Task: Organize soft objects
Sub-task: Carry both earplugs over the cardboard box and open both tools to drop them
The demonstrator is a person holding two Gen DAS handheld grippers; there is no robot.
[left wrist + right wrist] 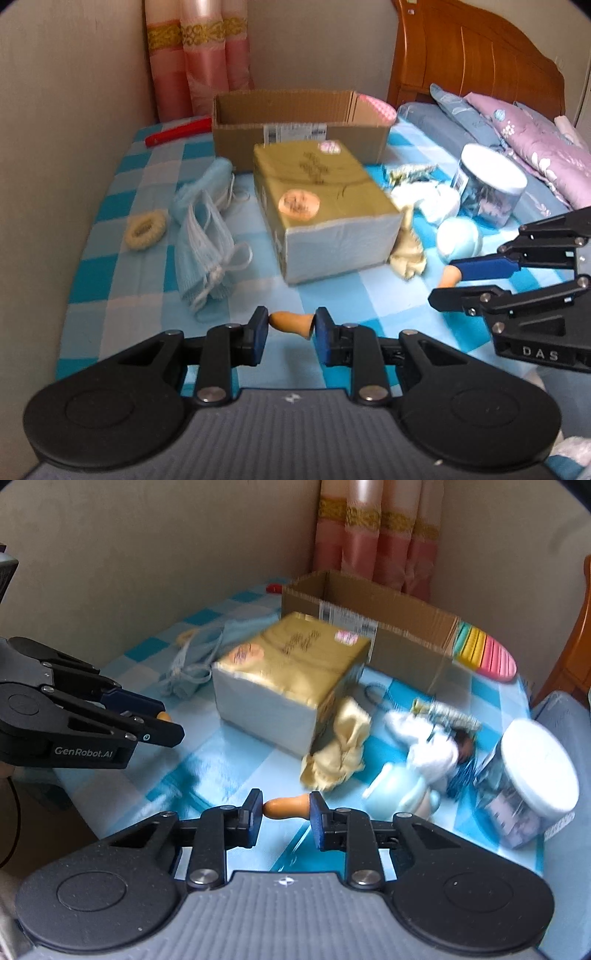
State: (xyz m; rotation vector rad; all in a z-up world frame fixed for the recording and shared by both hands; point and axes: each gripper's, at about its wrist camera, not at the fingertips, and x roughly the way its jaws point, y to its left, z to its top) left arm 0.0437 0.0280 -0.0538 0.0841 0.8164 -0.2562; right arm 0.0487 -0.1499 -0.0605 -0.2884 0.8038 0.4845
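Two tools, each gripping one orange earplug

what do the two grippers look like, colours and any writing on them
Both match: black linkage arms with silver rivets, blue pads on the jaws, round black discs either side of a ribbed grey body with a small white logo. The left gripper reads "GenRobot.AI" in white on its side, visible in the right wrist view. The right gripper shows "DAS" in the left wrist view. No sleeves visible.

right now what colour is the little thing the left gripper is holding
Orange-tan; the small soft piece in the left gripper shows best in the left wrist view.
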